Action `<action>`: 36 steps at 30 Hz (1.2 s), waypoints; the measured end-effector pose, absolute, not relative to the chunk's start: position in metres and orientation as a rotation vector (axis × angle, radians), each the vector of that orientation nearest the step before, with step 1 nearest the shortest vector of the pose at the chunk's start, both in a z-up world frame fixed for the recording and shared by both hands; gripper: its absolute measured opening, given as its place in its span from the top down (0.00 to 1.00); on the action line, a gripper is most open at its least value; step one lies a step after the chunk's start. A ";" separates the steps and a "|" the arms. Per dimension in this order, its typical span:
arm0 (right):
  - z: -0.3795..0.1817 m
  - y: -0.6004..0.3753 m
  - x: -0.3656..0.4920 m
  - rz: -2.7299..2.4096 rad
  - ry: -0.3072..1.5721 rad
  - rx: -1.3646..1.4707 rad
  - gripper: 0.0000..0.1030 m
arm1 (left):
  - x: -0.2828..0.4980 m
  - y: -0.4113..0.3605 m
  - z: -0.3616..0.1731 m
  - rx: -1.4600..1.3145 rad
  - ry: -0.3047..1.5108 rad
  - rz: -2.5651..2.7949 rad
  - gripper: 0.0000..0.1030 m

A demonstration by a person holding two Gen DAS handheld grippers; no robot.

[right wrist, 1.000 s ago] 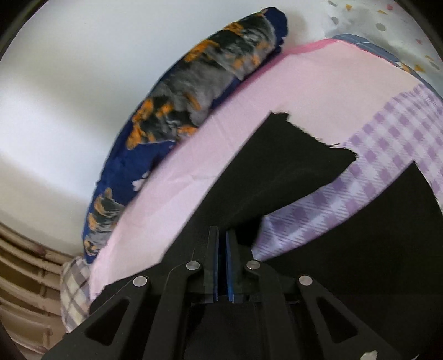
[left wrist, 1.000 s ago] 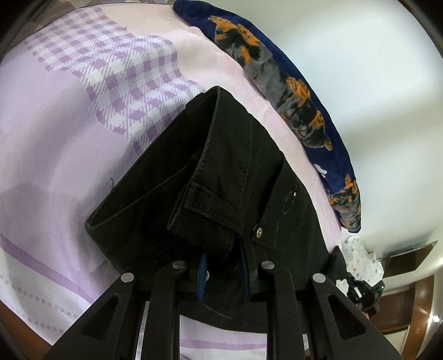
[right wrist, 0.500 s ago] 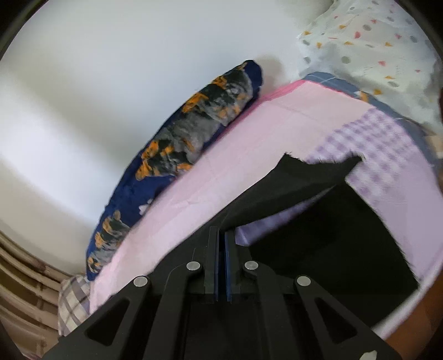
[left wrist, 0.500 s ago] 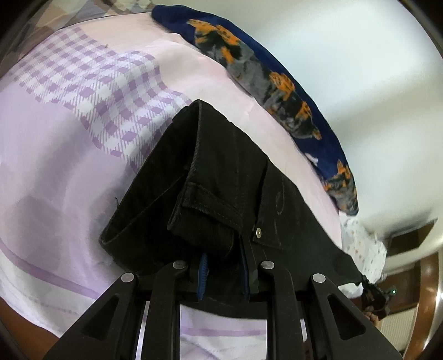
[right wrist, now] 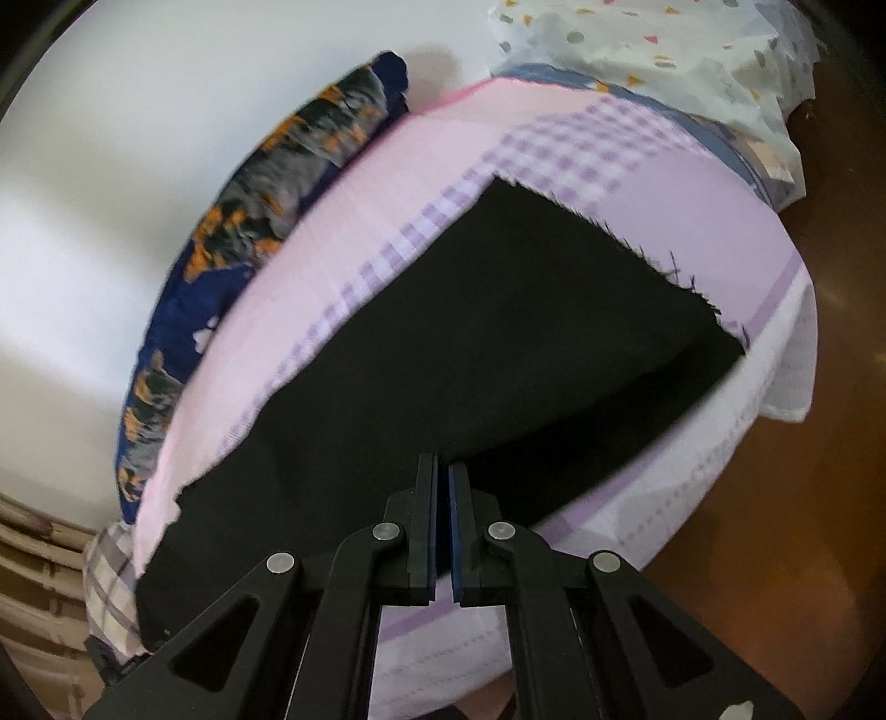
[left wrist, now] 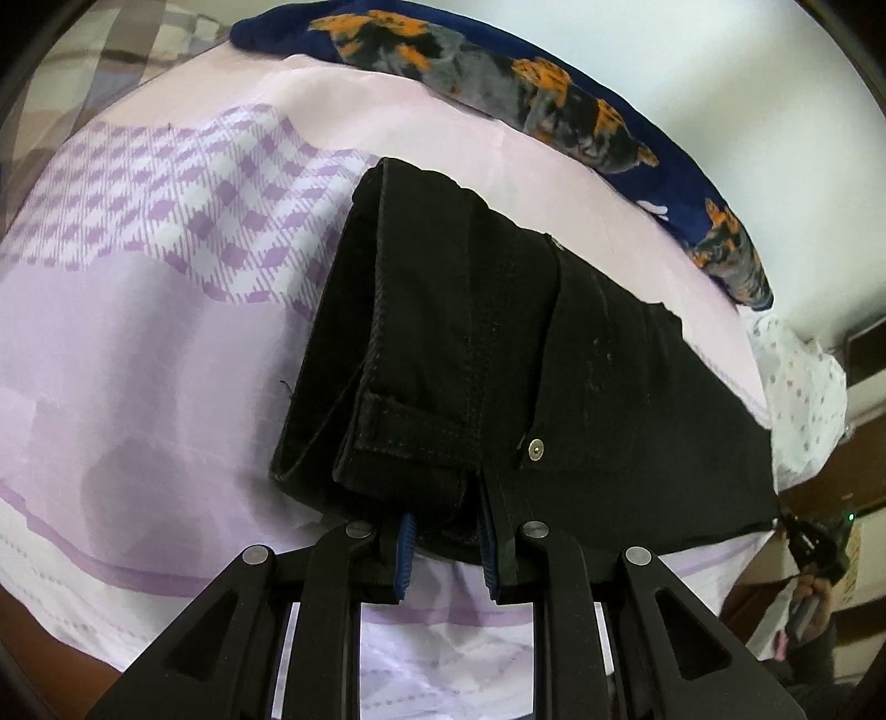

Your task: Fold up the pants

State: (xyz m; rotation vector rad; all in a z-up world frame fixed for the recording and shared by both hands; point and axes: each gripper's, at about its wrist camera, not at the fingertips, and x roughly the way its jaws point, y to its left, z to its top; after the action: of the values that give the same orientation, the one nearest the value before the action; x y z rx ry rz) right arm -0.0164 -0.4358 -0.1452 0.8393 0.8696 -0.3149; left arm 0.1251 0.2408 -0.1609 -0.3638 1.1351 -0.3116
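Note:
Black pants [left wrist: 498,343] lie stretched across a bed with a pink and purple checked sheet [left wrist: 166,232]. In the left wrist view my left gripper [left wrist: 446,545] is shut on the doubled waistband near the metal button [left wrist: 535,448]. In the right wrist view my right gripper [right wrist: 443,531] is shut on the near edge of the pants leg [right wrist: 498,343], whose frayed hem [right wrist: 637,249] lies flat towards the bed's far right edge. The pants hang taut between the two grippers.
A navy pillow with orange and grey print [left wrist: 554,105] lies along the white wall [right wrist: 111,166]. A white dotted cloth [right wrist: 664,50] sits at one end of the bed. Brown floor [right wrist: 803,498] shows beyond the bed edge.
The lifted leg has come down and now lies spread flat on the sheet. The right gripper swung right towards the bed edge. The waistband end has straightened and pulled tauter.

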 end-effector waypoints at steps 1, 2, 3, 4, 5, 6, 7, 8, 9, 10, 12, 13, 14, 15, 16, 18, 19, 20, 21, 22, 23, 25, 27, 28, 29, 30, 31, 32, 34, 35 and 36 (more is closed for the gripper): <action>-0.150 -0.436 -0.016 -0.317 0.879 0.844 0.96 | 0.126 0.240 -0.162 -0.355 1.140 -0.300 0.79; -0.153 -0.437 -0.016 -0.318 0.885 0.850 0.96 | 0.126 0.238 -0.163 -0.340 1.138 -0.289 0.77; -0.156 -0.438 -0.015 -0.317 0.890 0.855 0.96 | 0.126 0.238 -0.162 -0.337 1.135 -0.280 0.76; -0.158 -0.438 -0.015 -0.315 0.892 0.860 0.96 | 0.125 0.238 -0.161 -0.338 1.134 -0.273 0.75; -0.160 -0.439 -0.016 -0.311 0.891 0.869 0.96 | 0.123 0.238 -0.158 -0.341 1.135 -0.269 0.73; -0.161 -0.440 -0.016 -0.307 0.888 0.882 0.96 | 0.121 0.238 -0.155 -0.339 1.132 -0.255 0.65; -0.162 -0.441 -0.017 -0.299 0.882 0.895 0.96 | 0.118 0.238 -0.153 -0.328 1.130 -0.235 0.61; -0.162 -0.442 -0.017 -0.295 0.879 0.902 0.96 | 0.113 0.238 -0.148 -0.301 1.129 -0.214 0.53; -0.162 -0.443 -0.017 -0.289 0.875 0.909 0.96 | 0.109 0.238 -0.145 -0.281 1.126 -0.203 0.48; -0.162 -0.443 -0.017 -0.283 0.870 0.915 0.96 | 0.104 0.238 -0.141 -0.259 1.116 -0.194 0.47; -0.160 -0.445 -0.017 -0.270 0.859 0.933 0.96 | 0.088 0.235 -0.127 -0.207 1.072 -0.202 0.47; -0.158 -0.446 -0.016 -0.260 0.849 0.946 0.96 | 0.079 0.231 -0.118 -0.175 1.044 -0.209 0.47; -0.157 -0.447 -0.016 -0.252 0.844 0.953 0.96 | 0.071 0.225 -0.109 -0.142 1.014 -0.219 0.47; -0.154 -0.448 -0.015 -0.241 0.837 0.958 0.96 | 0.065 0.219 -0.101 -0.122 0.989 -0.234 0.47; -0.152 -0.448 -0.013 -0.233 0.830 0.962 0.96 | 0.060 0.211 -0.093 -0.101 0.963 -0.258 0.47; -0.145 -0.449 -0.009 -0.210 0.814 0.972 0.96 | 0.057 0.182 -0.080 -0.061 0.923 -0.328 0.46; -0.143 -0.450 -0.008 -0.202 0.805 0.981 0.96 | 0.059 0.166 -0.076 -0.046 0.914 -0.370 0.45; -0.141 -0.450 -0.006 -0.188 0.793 0.991 0.96 | 0.062 0.146 -0.073 -0.030 0.914 -0.427 0.45; -0.138 -0.450 -0.005 -0.180 0.787 0.993 0.96 | 0.066 0.123 -0.072 -0.014 0.919 -0.489 0.45; -0.136 -0.450 -0.002 -0.173 0.782 0.993 0.96 | 0.070 0.103 -0.071 -0.002 0.922 -0.529 0.45; -0.134 -0.451 0.000 -0.167 0.779 0.997 0.96 | 0.074 0.081 -0.072 0.015 0.925 -0.569 0.45; -0.131 -0.453 0.004 -0.150 0.769 1.004 0.96 | 0.080 0.038 -0.075 0.052 0.932 -0.650 0.45; -0.126 -0.453 0.008 -0.140 0.761 1.000 0.96 | 0.080 -0.003 -0.079 0.104 0.934 -0.719 0.45; -0.125 -0.453 0.009 -0.133 0.757 1.000 0.96 | 0.079 -0.022 -0.081 0.130 0.935 -0.755 0.45; -0.123 -0.453 0.010 -0.127 0.755 0.999 0.96 | 0.078 -0.040 -0.083 0.153 0.931 -0.790 0.45; -0.121 -0.453 0.012 -0.121 0.750 0.997 0.96 | 0.075 -0.058 -0.086 0.177 0.923 -0.819 0.45; -0.120 -0.454 0.012 -0.116 0.747 0.999 0.96 | 0.074 -0.074 -0.090 0.194 0.918 -0.838 0.45; -0.120 -0.455 0.013 -0.111 0.743 1.005 0.96 | 0.071 -0.094 -0.095 0.225 0.919 -0.867 0.45; -0.121 -0.458 0.012 -0.103 0.734 1.031 0.96 | 0.062 -0.126 -0.102 0.268 0.921 -0.902 0.45; -0.123 -0.459 0.011 -0.099 0.732 1.043 0.96 | 0.058 -0.137 -0.106 0.291 0.920 -0.912 0.45; -0.124 -0.460 0.010 -0.096 0.730 1.053 0.96 | 0.054 -0.152 -0.110 0.322 0.918 -0.921 0.45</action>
State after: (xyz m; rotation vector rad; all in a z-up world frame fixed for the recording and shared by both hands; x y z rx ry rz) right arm 0.0100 -0.4601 -0.1242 1.0534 0.7301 -0.0956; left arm 0.0535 -0.1520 -0.1099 0.3215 0.9179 -0.9206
